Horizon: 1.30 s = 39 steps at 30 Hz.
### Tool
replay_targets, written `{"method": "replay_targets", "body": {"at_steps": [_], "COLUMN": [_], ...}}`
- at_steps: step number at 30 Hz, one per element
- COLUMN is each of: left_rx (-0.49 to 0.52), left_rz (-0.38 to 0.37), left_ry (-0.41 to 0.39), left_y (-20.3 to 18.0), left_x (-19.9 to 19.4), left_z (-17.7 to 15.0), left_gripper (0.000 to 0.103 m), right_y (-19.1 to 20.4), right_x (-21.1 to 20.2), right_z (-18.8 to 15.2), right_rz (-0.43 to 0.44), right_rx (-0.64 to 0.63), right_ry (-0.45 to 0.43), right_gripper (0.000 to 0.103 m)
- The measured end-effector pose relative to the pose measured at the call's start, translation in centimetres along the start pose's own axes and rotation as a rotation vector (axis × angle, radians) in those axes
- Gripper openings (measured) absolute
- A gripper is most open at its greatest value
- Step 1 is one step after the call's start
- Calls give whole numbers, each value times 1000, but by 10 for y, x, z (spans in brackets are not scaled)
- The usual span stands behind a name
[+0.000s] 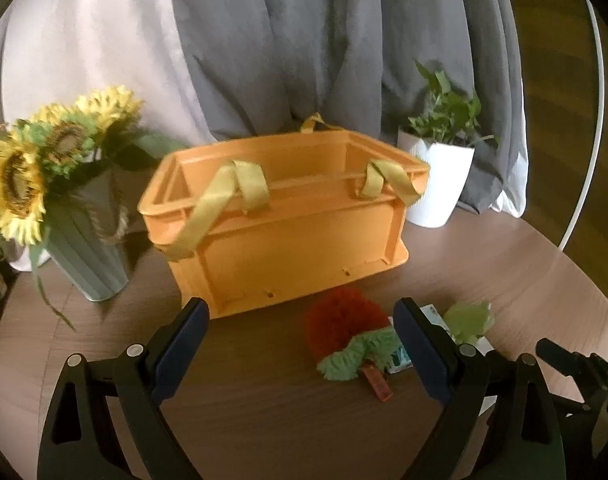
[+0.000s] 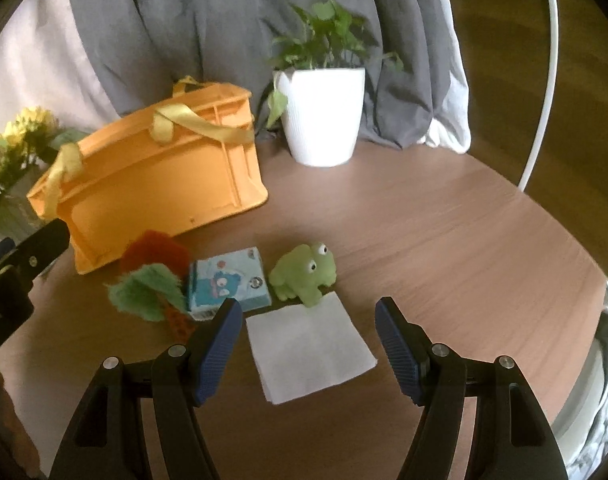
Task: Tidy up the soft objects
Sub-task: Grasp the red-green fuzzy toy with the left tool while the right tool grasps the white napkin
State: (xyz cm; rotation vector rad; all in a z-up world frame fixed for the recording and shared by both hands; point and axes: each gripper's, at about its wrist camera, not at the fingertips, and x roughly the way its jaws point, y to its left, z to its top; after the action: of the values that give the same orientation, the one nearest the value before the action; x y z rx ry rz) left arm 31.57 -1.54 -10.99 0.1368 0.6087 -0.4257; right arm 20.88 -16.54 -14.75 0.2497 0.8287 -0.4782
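Note:
An orange crate point(image 1: 287, 236) point(image 2: 151, 184) with yellow strap handles stands on the round wooden table point(image 1: 263, 420) point(image 2: 444, 240). In front of it lie a red-and-green plush toy point(image 1: 344, 336) point(image 2: 151, 276), a blue tissue pack point(image 2: 227, 280), a green frog toy point(image 2: 304, 274) point(image 1: 468, 318) and a folded white cloth point(image 2: 308, 348). My left gripper point(image 1: 297, 308) hovers open above the table, the plush just inside its right finger. My right gripper point(image 2: 308, 308) is open above the white cloth, nothing held. The left gripper's finger shows at the left edge of the right wrist view.
A grey-green vase of sunflowers point(image 1: 63, 184) point(image 2: 11, 160) stands left of the crate. A white pot with a green plant point(image 1: 440, 176) point(image 2: 324, 112) stands at the back right. Grey and white curtains hang behind the table. Bare tabletop stretches to the right of the frog.

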Motion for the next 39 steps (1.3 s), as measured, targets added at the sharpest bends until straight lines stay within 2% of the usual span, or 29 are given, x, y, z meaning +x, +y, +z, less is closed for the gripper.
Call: {"method": "replay_targets", "body": {"at_steps": [7,17,27,29,32,35,39], "left_rx": [15,8,-6,-18,-23,-29,-16], "left_rz": [-18,-92,-160,-175,-197,-216,-222], "left_ry": [41,90,202,219,241,260,261], "left_y": [-4,-12,-13,-13,-14,-15,-19], "left_x": [29,63,99,104,109,112,114], "left_z": [-1,3,-8,-10,-15,-19,-24], "left_gripper": [94,94,94,94,88,76,53], "right_y": [1,0,4,4,6,7,8], "right_x": [26,40,48,50,51,51,50], "right_z": [-9,-8,-8,-8,-8,-9,-10], "right_rz": [-14,-34,-53,-50,-59,-70,-66], "right_rx": [19,45,44,44,40,23,12], "right_ry": [70,105,145,155,154,152,143], "right_gripper": [70,70,69,65,62,57,50]}}
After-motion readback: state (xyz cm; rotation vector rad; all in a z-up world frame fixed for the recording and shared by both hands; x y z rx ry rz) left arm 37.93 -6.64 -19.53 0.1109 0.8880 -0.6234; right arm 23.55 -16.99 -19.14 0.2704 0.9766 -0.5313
